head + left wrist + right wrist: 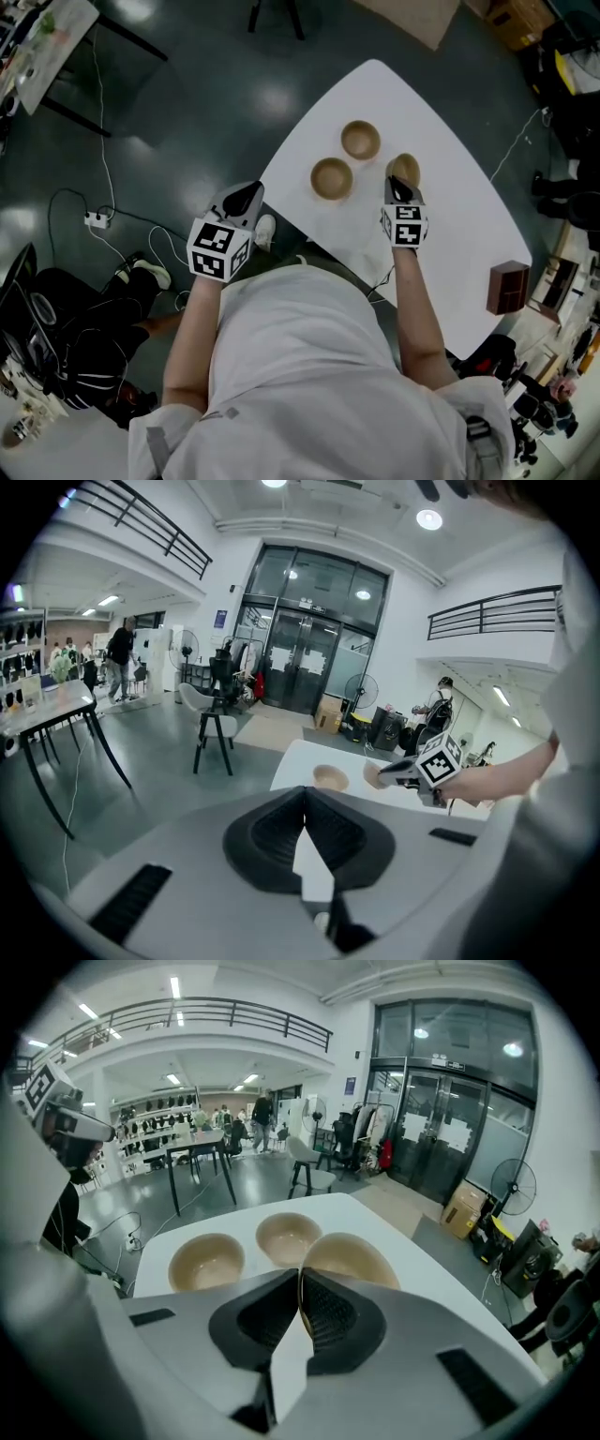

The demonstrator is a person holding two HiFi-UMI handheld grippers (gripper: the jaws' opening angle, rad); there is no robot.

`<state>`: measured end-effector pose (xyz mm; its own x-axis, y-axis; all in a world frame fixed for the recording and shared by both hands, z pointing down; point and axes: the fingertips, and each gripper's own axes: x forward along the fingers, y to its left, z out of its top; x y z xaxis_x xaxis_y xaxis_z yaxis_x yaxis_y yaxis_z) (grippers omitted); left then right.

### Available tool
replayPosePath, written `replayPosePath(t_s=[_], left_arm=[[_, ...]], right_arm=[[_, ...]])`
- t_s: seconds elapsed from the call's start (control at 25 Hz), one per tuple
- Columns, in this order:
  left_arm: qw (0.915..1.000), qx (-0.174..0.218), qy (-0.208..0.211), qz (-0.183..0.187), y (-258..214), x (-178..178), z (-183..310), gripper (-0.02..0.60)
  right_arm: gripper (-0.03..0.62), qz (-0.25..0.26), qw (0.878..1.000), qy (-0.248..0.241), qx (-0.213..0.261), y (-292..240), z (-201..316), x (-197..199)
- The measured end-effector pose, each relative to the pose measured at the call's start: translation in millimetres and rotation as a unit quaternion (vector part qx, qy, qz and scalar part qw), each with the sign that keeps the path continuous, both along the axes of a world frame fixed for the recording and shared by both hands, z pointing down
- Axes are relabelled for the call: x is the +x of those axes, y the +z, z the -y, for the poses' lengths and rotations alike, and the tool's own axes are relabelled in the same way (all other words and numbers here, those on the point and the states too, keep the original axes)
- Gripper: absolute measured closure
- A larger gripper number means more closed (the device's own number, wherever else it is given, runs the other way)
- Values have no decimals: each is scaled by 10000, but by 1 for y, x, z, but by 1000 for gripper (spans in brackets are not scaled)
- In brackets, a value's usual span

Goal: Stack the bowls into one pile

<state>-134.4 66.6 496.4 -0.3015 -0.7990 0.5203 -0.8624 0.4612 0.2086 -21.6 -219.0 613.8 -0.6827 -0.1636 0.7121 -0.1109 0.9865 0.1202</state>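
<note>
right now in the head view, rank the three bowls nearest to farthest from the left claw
From the left claw:
1. left bowl, closest on that side
2. far bowl, behind and right of it
3. held bowl, rightmost, gripped in the right claw

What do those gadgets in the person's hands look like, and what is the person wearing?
The left tool and the right tool match: a pale grey shell tapering to two black ribbed pads, with a white cube bearing black square markers behind. No cables show on them. The person wears a white short-sleeved top.
</note>
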Motion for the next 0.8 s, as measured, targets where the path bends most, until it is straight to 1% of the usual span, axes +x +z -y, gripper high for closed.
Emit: replayPosePath(t_s=[0.24, 0.4, 0.8], left_arm=[[10000, -11, -42, -34, 7, -10, -13, 580], [9999, -49, -111, -58, 9, -17, -24, 580], [9991, -117, -406, -105, 29, -28, -50, 580]], right_arm=[[566, 90, 9992, -398, 39, 2, -19, -47], [566, 41, 9978, -662, 68, 9, -32, -73], [565, -159, 9943, -1035, 184, 45, -48, -106]])
